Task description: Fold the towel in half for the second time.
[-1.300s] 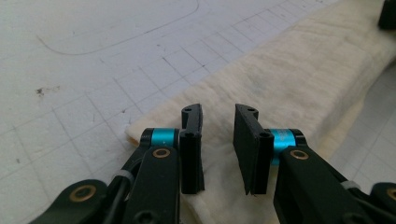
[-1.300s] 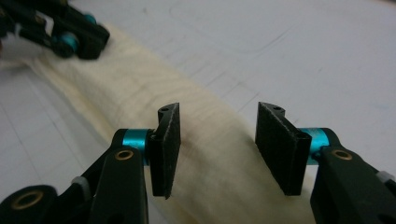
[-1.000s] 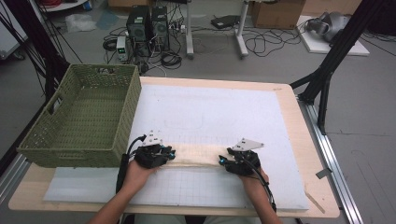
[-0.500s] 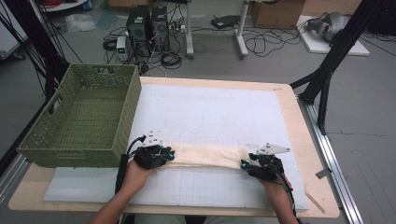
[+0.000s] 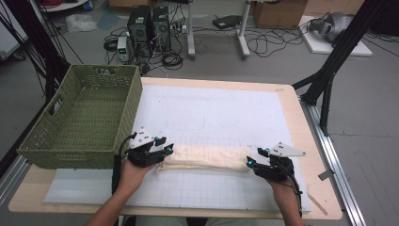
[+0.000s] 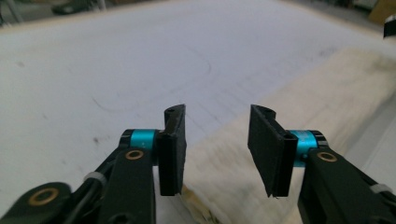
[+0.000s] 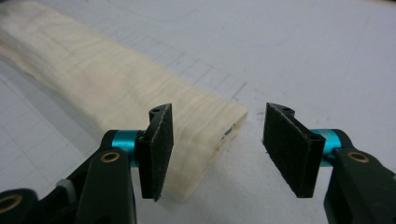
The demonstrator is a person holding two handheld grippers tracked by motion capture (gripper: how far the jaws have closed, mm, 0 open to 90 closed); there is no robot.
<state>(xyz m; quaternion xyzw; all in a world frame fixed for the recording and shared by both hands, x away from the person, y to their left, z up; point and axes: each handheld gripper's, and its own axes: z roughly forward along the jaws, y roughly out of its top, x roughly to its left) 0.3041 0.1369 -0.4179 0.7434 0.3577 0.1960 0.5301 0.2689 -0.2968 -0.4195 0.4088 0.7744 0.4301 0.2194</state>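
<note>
Cloth (image 5: 207, 157) laid out in a long folded strip on the white mat (image 5: 221, 113), with a gripper at each end.

The cream strip is stretched across the near part of the mat, just right of the green basket (image 5: 80, 122), which stands at the table's (image 5: 301, 117) left edge. The left gripper (image 5: 162, 153) is held at the strip's left end; its jaws have just been opening and are parted above the fabric, with nothing pressed between the pads. The right gripper (image 5: 251, 162) is held at the strip's right end; its jaws too have just been opening, and the cloth's end is seen lying released between and below them.
</note>
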